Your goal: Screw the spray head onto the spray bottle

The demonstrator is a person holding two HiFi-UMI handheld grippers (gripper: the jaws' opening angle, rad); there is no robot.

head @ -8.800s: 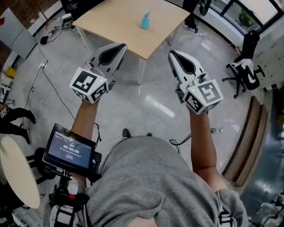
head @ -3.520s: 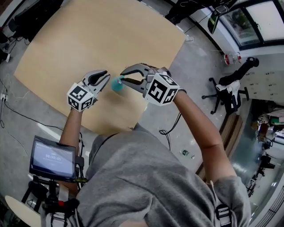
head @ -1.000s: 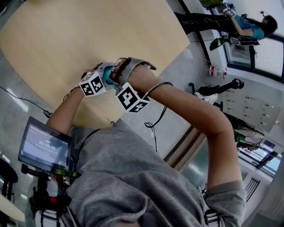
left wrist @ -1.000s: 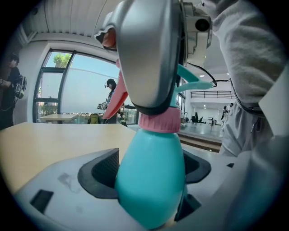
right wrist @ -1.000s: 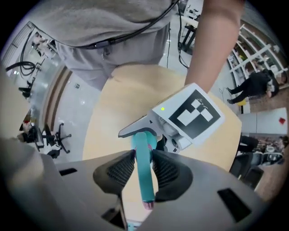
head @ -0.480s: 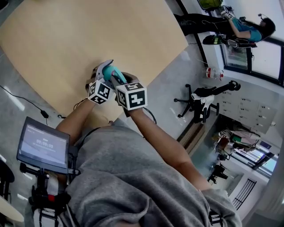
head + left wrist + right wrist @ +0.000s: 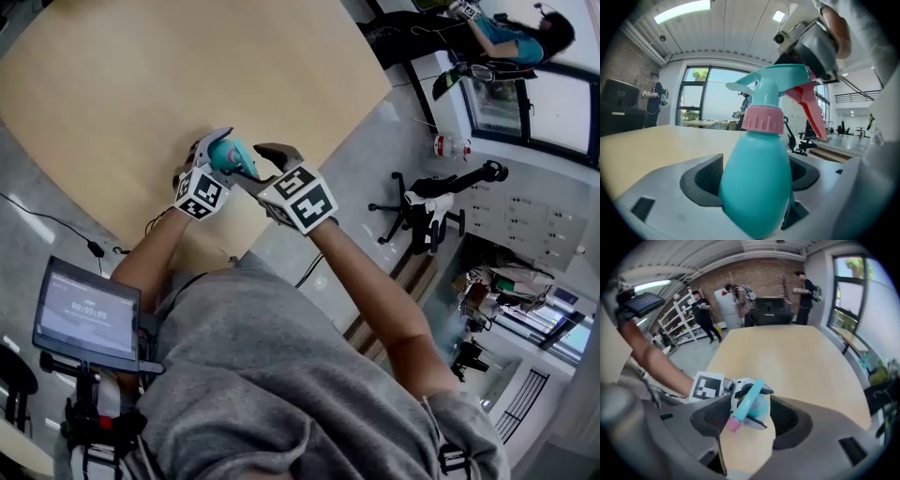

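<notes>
Spray-bottle assembly at a late stage. The left tool [image 7: 752, 187] is clamping the teal spray bottle [image 7: 757, 159] by its rounded body, both pads pressing on its sides, and is holding it over the near edge of the worktop [image 7: 141, 75]; whether its base is touching the wood is not showing. The spray head [image 7: 780, 82] is sitting on the neck, its red trigger [image 7: 811, 110] hanging to one side. The pink collar [image 7: 762, 119] is lying close against the bottle's shoulder with no gap showing beneath it.

The right tool [image 7: 750, 423] is standing at the spray head. Its jaws have just been opening and are now spread wide, with the head lying between them but with neither pad pressing on it.

Judged from the seated collar, the threading is looking largely done. The pictures are not showing whether the collar is fully tight, so what may be remaining is a further twist after a fresh grip, or setting the bottle down.

The bottle's wall is opaque, so it is giving no sign of liquid inside or of its level.
</notes>
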